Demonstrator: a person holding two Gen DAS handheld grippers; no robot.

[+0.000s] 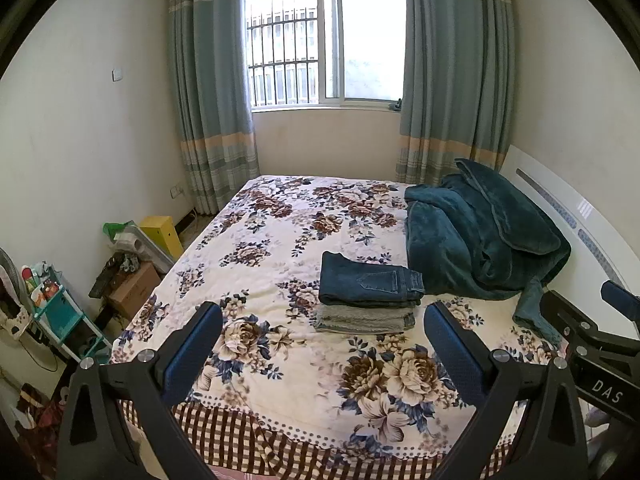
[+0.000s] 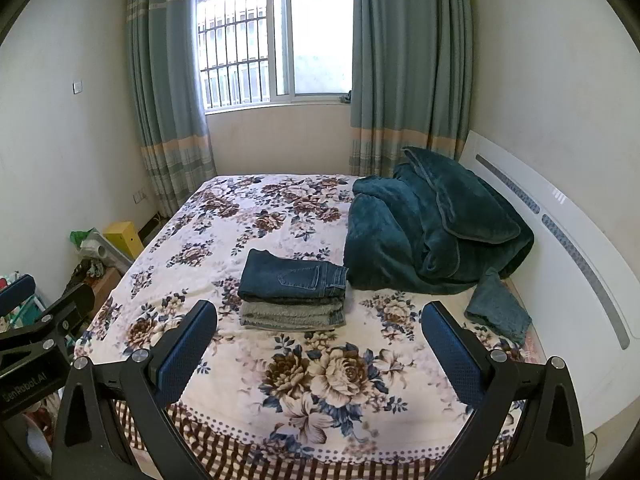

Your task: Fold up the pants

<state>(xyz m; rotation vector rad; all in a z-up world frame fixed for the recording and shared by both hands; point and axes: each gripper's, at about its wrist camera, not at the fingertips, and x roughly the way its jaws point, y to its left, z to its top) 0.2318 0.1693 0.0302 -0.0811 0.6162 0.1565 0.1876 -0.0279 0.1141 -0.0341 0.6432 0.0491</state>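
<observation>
Folded dark blue jeans (image 1: 370,284) (image 2: 292,278) lie on top of folded grey pants (image 1: 362,318) (image 2: 290,314), a neat stack in the middle of the floral bedspread (image 1: 280,360) (image 2: 320,380). My left gripper (image 1: 322,316) is held back over the bed's near edge, open, nothing between its blue-padded fingers. My right gripper (image 2: 320,312) is likewise open and empty, short of the stack. Each wrist view catches the other gripper at its side edge: the right one (image 1: 600,320) and the left one (image 2: 36,312).
A crumpled teal blanket (image 1: 480,240) (image 2: 432,232) lies heaped against the white headboard (image 1: 580,216) (image 2: 560,240), right of the stack. Boxes, a yellow case (image 1: 162,234) and a teal rack (image 1: 60,316) crowd the floor left of the bed. Curtains and a window stand behind.
</observation>
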